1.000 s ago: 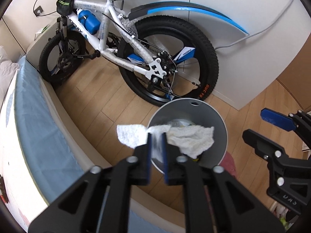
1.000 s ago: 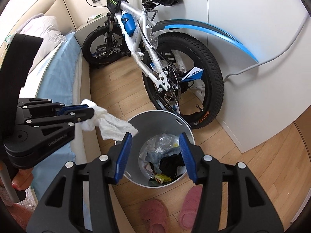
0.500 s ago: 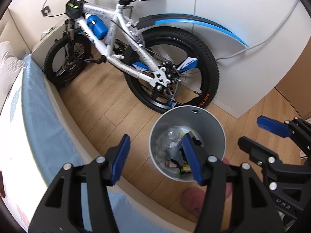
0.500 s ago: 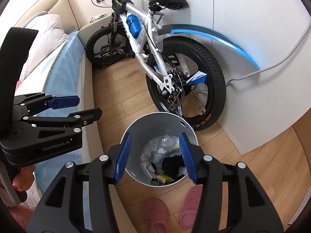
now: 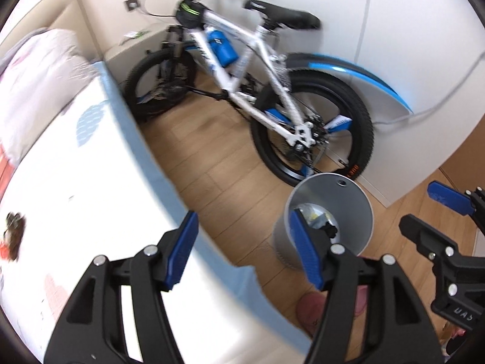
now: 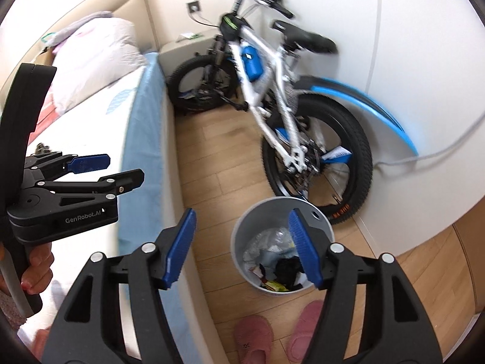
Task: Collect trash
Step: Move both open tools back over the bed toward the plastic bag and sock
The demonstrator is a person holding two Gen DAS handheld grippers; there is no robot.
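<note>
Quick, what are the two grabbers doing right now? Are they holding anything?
Left gripper: jaws open, have just been opening, nothing between them.
Right gripper: jaws open, have just been opening, nothing between them.

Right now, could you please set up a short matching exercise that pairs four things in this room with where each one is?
Things:
1. bicycle
2. trash bin
3. pink slippers
4. pillow

Places:
A. at the head of the bed
B. on the floor, nearest the camera
C. leaning against the white wall
D. on the floor by the bicycle's rear wheel

Pairs: 1-C, 2-D, 3-B, 4-A
</note>
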